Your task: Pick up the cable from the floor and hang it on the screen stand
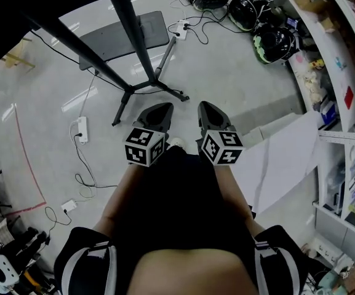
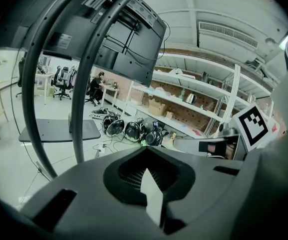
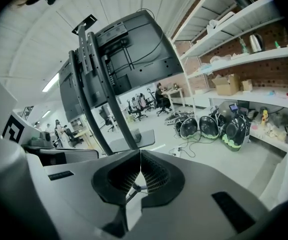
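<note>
Holding two dark grey claws side by side over a pale glossy floor (image 1: 239,85), each topped by a cube with square markers (image 1: 145,145). Pressing the left claw (image 1: 163,109) fully together, with nothing between its ribbed pads. Pressing the right claw (image 1: 205,108) together just the same, likewise empty. Pointing both toward a black metal screen stand (image 1: 142,42), with splayed legs on the floor just beyond the claw tips and a dark flat screen (image 3: 129,49) mounted high on twin curved uprights. Finding a thin black cable (image 1: 85,180) loose on the floor, well to the left of the left claw and apart from both claws. Probably joined to a white power strip (image 1: 82,129) just above it in the head view, though too fine to trace with certainty. Noting a flat grey rectangular base plate (image 1: 128,35) behind the stand's pole. Spotting a row of round black helmet-like shells (image 1: 272,42) with green trim farther off, among more tangled cables, beside the white shelving (image 1: 343,85) along the right.
</note>
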